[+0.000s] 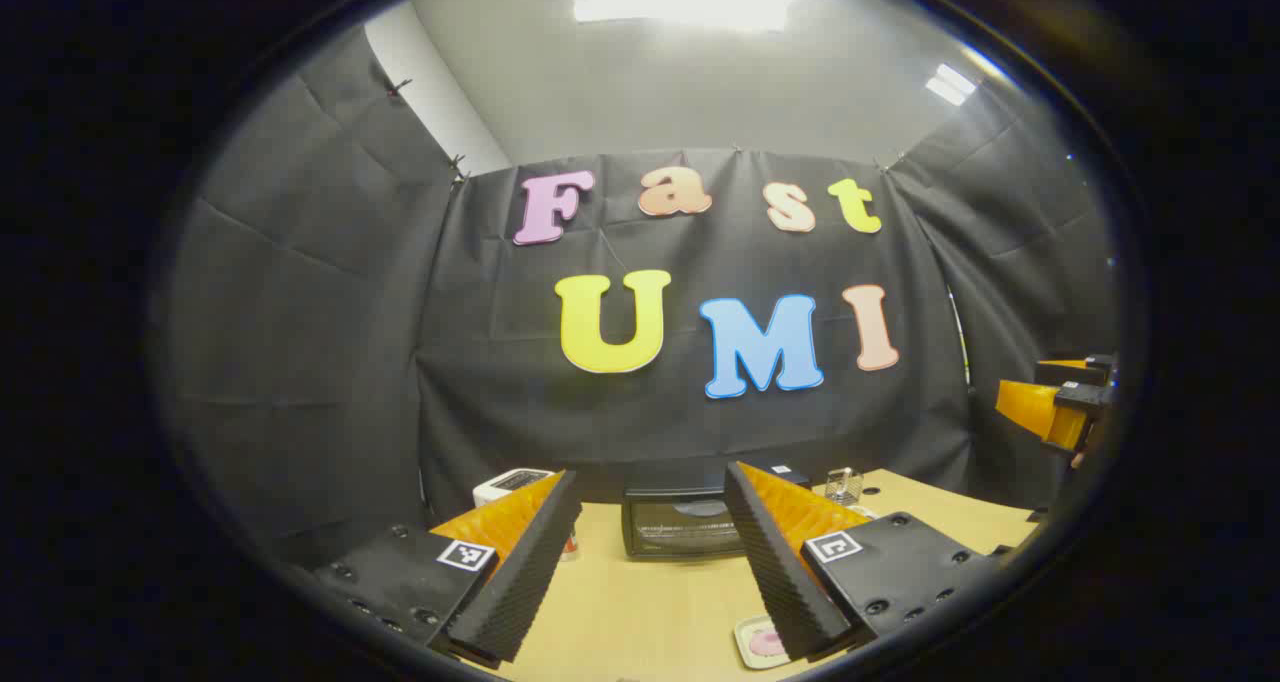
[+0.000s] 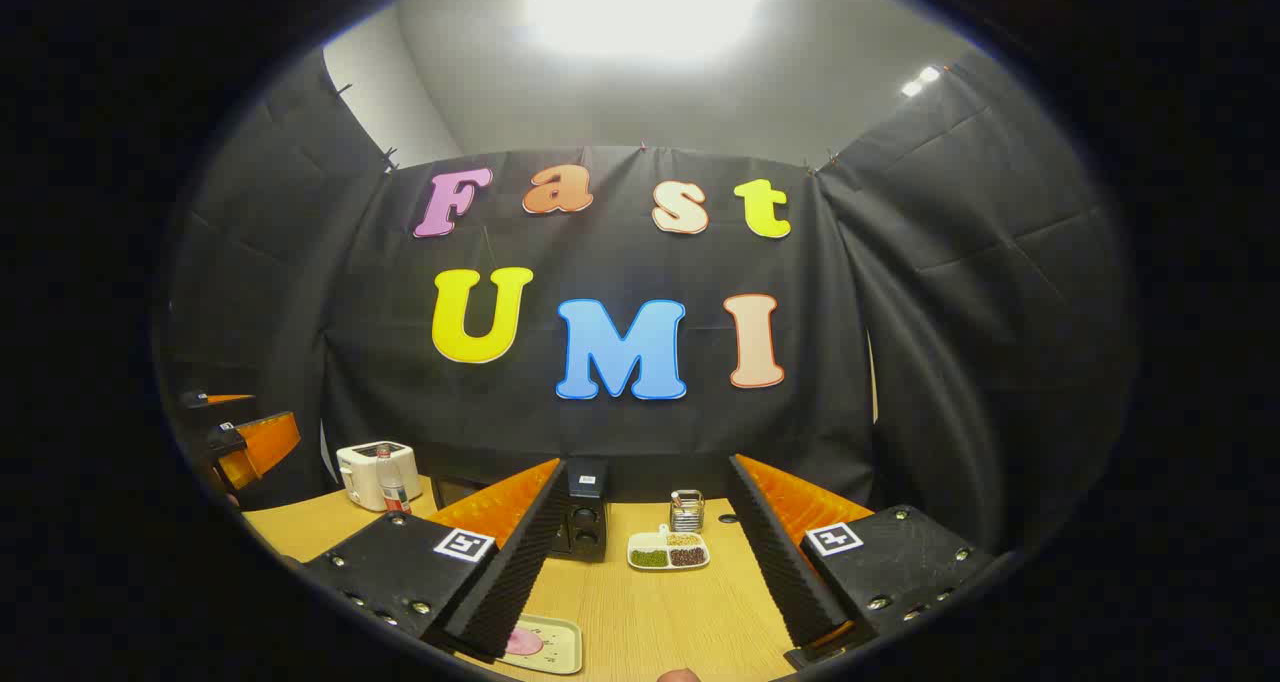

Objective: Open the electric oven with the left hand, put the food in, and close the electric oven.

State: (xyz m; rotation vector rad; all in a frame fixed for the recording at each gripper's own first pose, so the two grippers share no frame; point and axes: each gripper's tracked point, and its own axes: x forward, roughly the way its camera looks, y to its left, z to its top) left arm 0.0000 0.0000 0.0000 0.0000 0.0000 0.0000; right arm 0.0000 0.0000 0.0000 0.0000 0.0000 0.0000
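The black electric oven (image 1: pixel 680 527) stands at the back of the wooden table, its glass door closed. My left gripper (image 1: pixel 652 487) is held above the table in front of it, open, with nothing between its fingers. A small tray with pink food (image 1: pixel 760 642) lies on the table near me, below the right finger. In the right gripper view the oven's knob side (image 2: pixel 585 527) shows between the fingers, and the food tray (image 2: pixel 535 644) lies low left. My right gripper (image 2: pixel 648 472) is open and holds nothing. The right gripper (image 1: pixel 1065 402) also appears at the far right edge.
A white toaster (image 2: pixel 375 474) with a bottle (image 2: pixel 392 484) in front stands back left. A divided dish of beans (image 2: pixel 668 552) and a small metal holder (image 2: pixel 686 510) sit right of the oven. The left gripper (image 2: pixel 245 437) hangs at the left edge. The table (image 2: pixel 680 612) is light wood.
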